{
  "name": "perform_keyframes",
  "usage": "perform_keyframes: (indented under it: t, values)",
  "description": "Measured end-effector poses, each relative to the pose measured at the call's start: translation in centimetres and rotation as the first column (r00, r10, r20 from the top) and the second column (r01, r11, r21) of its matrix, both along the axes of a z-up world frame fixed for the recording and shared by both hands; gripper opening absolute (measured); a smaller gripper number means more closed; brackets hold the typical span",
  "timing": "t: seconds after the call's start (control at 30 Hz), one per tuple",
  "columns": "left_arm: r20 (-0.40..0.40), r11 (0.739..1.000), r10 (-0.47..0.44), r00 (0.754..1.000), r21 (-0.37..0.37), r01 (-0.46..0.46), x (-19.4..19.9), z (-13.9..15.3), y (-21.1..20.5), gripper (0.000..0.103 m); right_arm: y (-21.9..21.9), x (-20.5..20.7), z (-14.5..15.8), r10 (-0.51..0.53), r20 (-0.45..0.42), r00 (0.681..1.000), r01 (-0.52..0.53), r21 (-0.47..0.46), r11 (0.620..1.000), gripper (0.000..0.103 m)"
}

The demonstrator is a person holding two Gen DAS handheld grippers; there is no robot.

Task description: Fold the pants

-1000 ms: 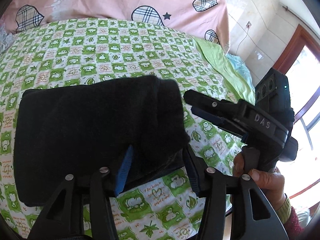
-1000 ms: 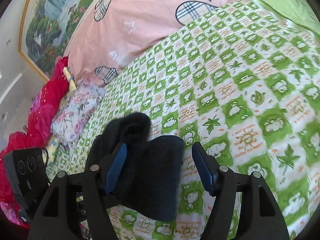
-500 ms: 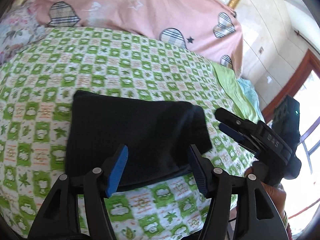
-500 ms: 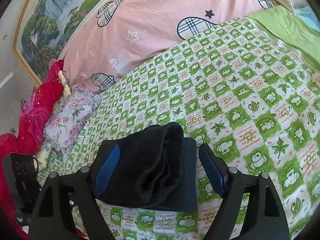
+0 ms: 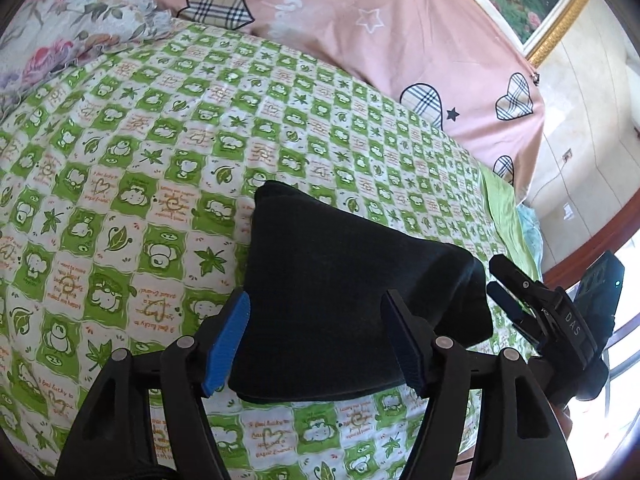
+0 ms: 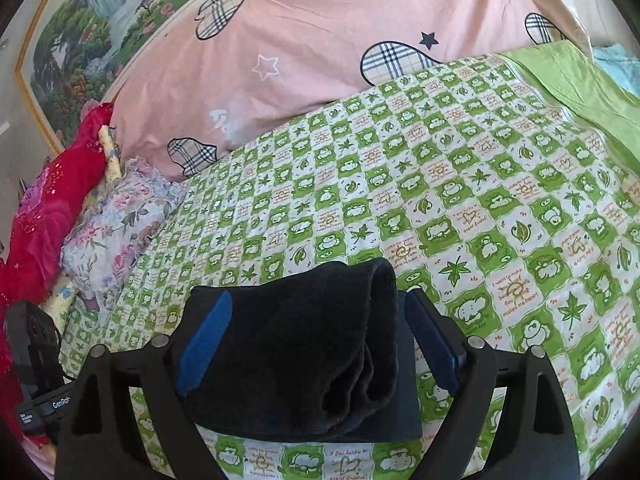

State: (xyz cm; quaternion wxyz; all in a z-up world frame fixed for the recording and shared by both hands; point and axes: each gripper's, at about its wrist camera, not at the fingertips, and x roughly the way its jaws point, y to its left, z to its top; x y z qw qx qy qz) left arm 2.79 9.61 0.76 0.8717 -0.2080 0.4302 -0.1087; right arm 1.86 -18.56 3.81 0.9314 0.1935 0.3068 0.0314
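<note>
The black pants (image 5: pixel 340 288) lie folded into a thick compact bundle on the green-and-white checked bed sheet (image 5: pixel 132 168). In the right wrist view the pants (image 6: pixel 304 348) show stacked layers with a rolled edge on the right. My left gripper (image 5: pixel 320 340) is open, its blue pads on either side of the bundle's near edge, above it. My right gripper (image 6: pixel 316 340) is open too, straddling the bundle from the other side. The right gripper also shows in the left wrist view (image 5: pixel 520 300), just right of the pants.
A pink quilt with plaid hearts (image 6: pixel 320 60) lies across the head of the bed. A floral pillow (image 6: pixel 116 224) and red fabric (image 6: pixel 44 208) sit at the left. A plain green sheet (image 6: pixel 580 80) edges the bed's right side. A framed painting (image 6: pixel 88 24) hangs behind.
Both grippers have pulled back and up from the pants. The bundle now lies free between the open fingers and looks smaller in both views.
</note>
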Motion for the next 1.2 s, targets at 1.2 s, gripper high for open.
perform_keyframes:
  t: [1.2]
  values:
    - [-0.151,0.998,-0.05,0.987,-0.042,0.044,5.2,-6.0,-0.7,0.072,-3.9,0.3,-7.7,0.103,-0.106,0.989,-0.074,0.246,0.966,0.058]
